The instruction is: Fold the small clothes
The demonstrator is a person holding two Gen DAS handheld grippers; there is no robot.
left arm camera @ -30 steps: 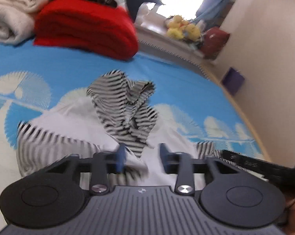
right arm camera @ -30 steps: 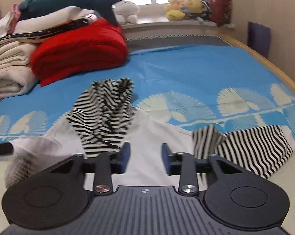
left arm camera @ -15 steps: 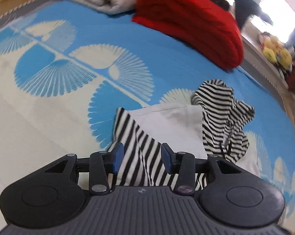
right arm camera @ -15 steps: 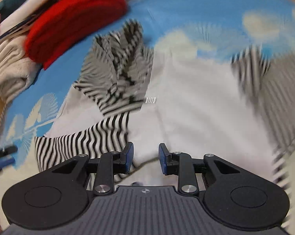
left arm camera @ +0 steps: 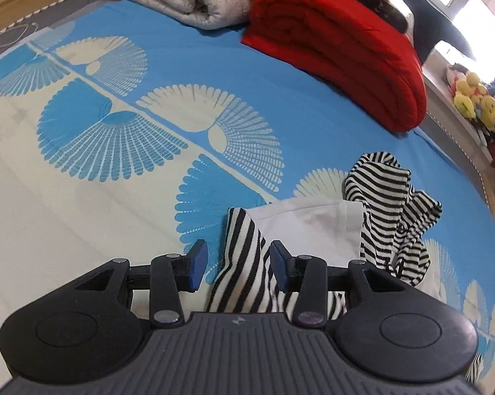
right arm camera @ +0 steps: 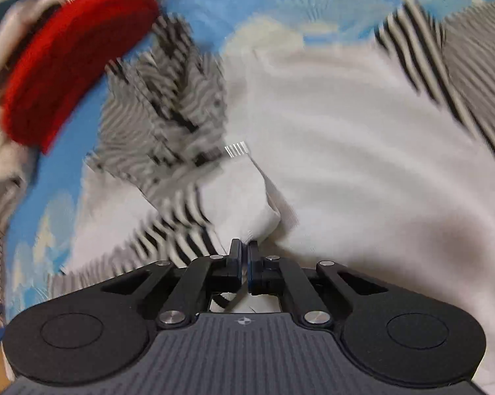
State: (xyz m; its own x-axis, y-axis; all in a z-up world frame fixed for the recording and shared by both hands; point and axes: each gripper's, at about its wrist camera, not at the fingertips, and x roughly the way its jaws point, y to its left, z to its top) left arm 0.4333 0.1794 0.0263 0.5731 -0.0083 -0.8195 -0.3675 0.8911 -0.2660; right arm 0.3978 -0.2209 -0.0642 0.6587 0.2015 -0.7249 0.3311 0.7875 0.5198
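- Small top [left arm camera: 313, 227], white body w/ b&w striped sleeves and hood, lies on the bed [left arm camera: 83, 197] (blue/cream fan-print cover), lower right in the left wrist view.
- Long axis: runs from the hem near the cameras toward the striped hood [left arm camera: 389, 204], which points at the red folded blanket [left arm camera: 339, 46] and window end.
- Striped sleeve [left arm camera: 244, 263] is folded in over the white body, lengthwise toward the left gripper [left arm camera: 236, 265].
- Left gripper jaws: partly open, straddling the sleeve; pads don't press it.
- Right gripper [right arm camera: 244, 256] jaws: closed, pinching a white fold of the top [right arm camera: 257, 217] near the sleeve seam; view is blurred.
- Vs 1 s ago: left view has swung from the hood/centre to the top's left edge; gap about the same.
- Right jaws were apart above the hem then; now clamped w/ cloth bunched up.
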